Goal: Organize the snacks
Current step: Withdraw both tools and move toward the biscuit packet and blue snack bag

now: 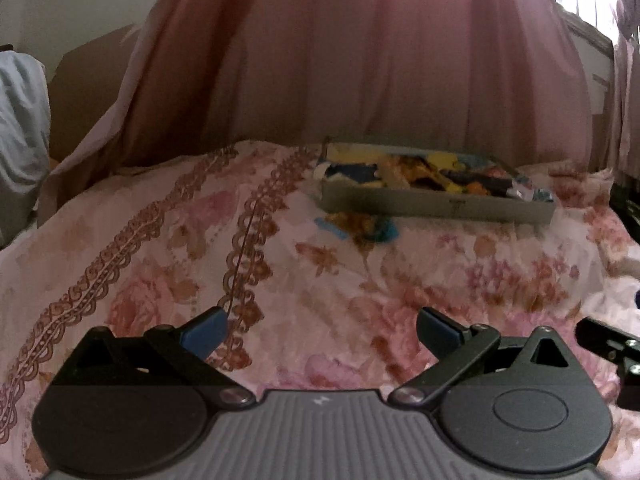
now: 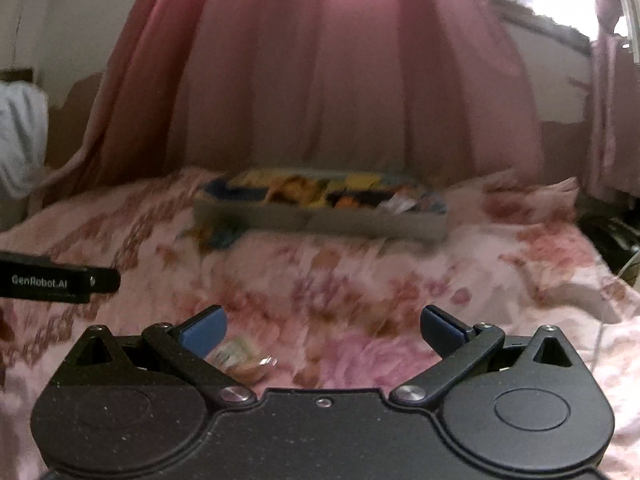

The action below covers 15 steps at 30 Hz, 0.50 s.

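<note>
Hovering low over the pink floral bedspread (image 1: 320,280), both hand-held grippers — left (image 1: 322,330), right (image 2: 323,330) — point level toward the shallow grey snack-filled tray (image 1: 436,202), jaws spread wide, empty.

Floral bedspread (image 1: 320,280), pink curtain (image 1: 360,60) behind.

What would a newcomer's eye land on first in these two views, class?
First, the shallow grey tray heaped with bright yellow, blue and orange snack packets, far on the pink floral bedspread. Behind it hangs a tall pink curtain. One blue-and-orange packet lies loose before the tray; both claws, left and right, are open.
</note>
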Tool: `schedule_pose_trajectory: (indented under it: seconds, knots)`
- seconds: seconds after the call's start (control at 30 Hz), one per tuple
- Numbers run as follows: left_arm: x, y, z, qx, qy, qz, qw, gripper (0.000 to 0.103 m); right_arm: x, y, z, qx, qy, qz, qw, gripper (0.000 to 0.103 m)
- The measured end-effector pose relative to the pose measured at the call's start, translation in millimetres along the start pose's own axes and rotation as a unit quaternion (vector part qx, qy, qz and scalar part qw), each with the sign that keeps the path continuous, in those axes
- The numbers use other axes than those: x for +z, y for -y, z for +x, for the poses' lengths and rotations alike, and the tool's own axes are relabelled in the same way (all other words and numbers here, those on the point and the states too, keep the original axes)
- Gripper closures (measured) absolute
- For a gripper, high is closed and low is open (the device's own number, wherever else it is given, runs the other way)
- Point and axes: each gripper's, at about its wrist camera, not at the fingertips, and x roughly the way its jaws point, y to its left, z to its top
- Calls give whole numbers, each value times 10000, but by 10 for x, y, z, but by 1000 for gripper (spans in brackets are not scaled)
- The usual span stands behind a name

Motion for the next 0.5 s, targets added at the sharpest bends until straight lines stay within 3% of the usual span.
schedule_pose_trajectory:
  seconds: [0.5]
  knots:
    - [-108,-308,278,72,-413,-385,9984,1,-228,-362,504,344,-873,-671,9933,1]
